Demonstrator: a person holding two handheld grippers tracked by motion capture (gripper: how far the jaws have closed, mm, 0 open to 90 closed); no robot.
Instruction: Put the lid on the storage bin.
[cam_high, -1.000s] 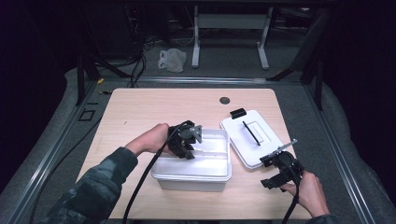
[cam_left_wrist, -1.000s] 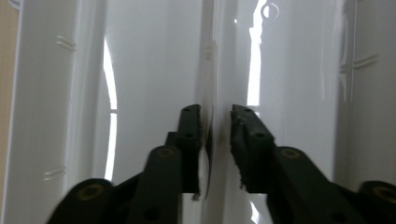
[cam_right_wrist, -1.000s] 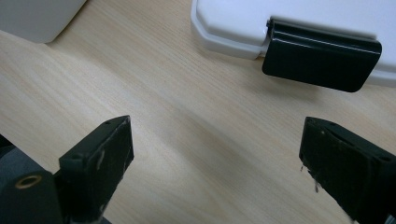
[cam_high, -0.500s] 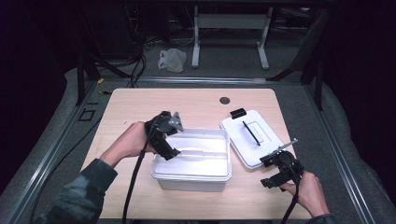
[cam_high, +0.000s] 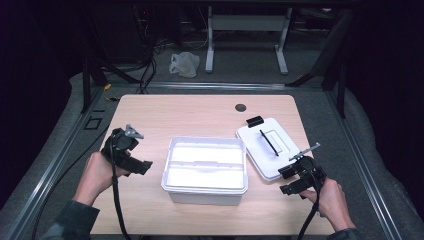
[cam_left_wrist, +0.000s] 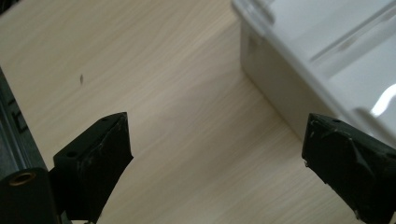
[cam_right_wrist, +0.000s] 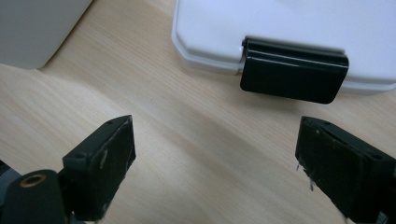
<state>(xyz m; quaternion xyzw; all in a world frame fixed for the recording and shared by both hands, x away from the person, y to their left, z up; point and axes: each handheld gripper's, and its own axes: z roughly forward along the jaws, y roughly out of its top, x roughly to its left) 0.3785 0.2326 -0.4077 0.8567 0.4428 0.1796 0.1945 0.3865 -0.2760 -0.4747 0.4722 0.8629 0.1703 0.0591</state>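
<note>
White plastic bin (cam_high: 206, 170) sitting long axis across the wooden table (cam_high: 165, 115), flat rectangular lid (cam_high: 270, 147) lying angled beside it, left gripper (cam_high: 131, 150) just opening, empty, right gripper (cam_high: 296, 179) gaping, empty.

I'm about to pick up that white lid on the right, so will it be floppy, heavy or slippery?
The lid looks like rigid moulded plastic, so probably stiff and light. Its smooth, glossy top may be slippery. Its black handle and edge latch probably offer surer grips than its flat top.
</note>
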